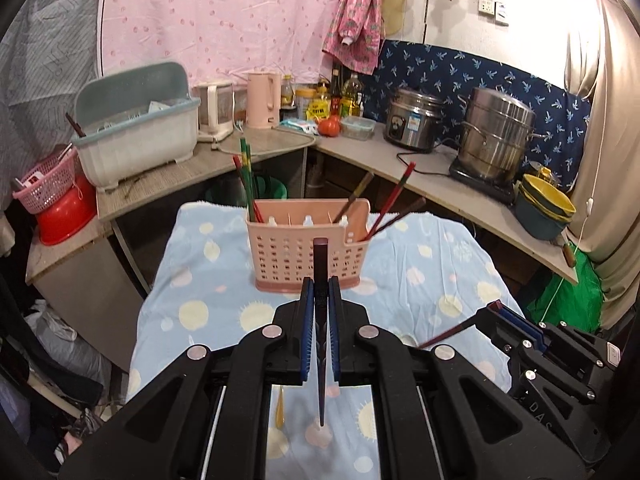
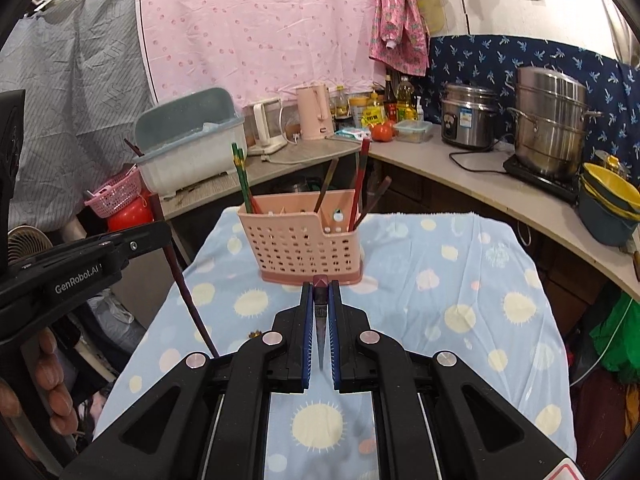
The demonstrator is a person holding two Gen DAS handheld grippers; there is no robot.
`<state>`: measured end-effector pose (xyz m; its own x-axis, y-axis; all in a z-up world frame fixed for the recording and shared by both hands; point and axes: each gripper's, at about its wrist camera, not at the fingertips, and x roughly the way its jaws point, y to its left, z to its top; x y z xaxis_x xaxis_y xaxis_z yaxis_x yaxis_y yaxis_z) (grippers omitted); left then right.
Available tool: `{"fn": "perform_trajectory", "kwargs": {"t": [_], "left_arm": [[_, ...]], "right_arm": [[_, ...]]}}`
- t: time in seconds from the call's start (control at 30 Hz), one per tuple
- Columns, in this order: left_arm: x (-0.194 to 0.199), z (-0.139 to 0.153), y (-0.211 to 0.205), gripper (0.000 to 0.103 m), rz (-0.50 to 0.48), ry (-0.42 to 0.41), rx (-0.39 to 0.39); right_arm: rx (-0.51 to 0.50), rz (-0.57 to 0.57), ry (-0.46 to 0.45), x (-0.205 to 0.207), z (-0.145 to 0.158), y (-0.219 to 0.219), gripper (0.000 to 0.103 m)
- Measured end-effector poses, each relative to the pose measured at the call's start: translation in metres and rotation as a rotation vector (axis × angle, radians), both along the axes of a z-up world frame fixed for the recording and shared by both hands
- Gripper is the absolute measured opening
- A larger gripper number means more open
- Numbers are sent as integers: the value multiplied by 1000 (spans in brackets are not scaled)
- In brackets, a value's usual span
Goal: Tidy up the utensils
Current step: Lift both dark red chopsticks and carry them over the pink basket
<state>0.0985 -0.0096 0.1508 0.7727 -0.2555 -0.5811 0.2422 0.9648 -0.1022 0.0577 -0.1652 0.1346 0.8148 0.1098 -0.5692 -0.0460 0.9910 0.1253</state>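
A pink perforated utensil holder (image 1: 307,248) stands on the blue sun-print cloth (image 1: 440,264), with several chopsticks in its left and right compartments. My left gripper (image 1: 321,286) is shut on a dark chopstick (image 1: 320,272), held upright just in front of the holder. My right gripper (image 2: 320,286) is shut on another dark chopstick (image 2: 320,284), also in front of the holder (image 2: 300,236). The right gripper also shows at the lower right of the left wrist view (image 1: 504,312). The left gripper's body and its chopstick (image 2: 188,292) show at the left of the right wrist view.
A wooden counter (image 1: 460,184) wraps behind and to the right, with a rice cooker (image 1: 414,120), a steel steamer pot (image 1: 494,136) and stacked bowls (image 1: 546,204). A white dish-drainer bin (image 1: 136,136), a pink kettle (image 1: 262,98) and bottles stand at the back left.
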Motion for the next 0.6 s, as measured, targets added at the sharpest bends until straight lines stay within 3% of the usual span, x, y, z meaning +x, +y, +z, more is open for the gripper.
{"fn": "perform_trajectory", "kwargs": {"t": [0.6], "left_arm": [[52, 86, 2, 7, 30, -158, 26]], "right_arm": [[-12, 11, -166, 56, 88, -1, 7]]}}
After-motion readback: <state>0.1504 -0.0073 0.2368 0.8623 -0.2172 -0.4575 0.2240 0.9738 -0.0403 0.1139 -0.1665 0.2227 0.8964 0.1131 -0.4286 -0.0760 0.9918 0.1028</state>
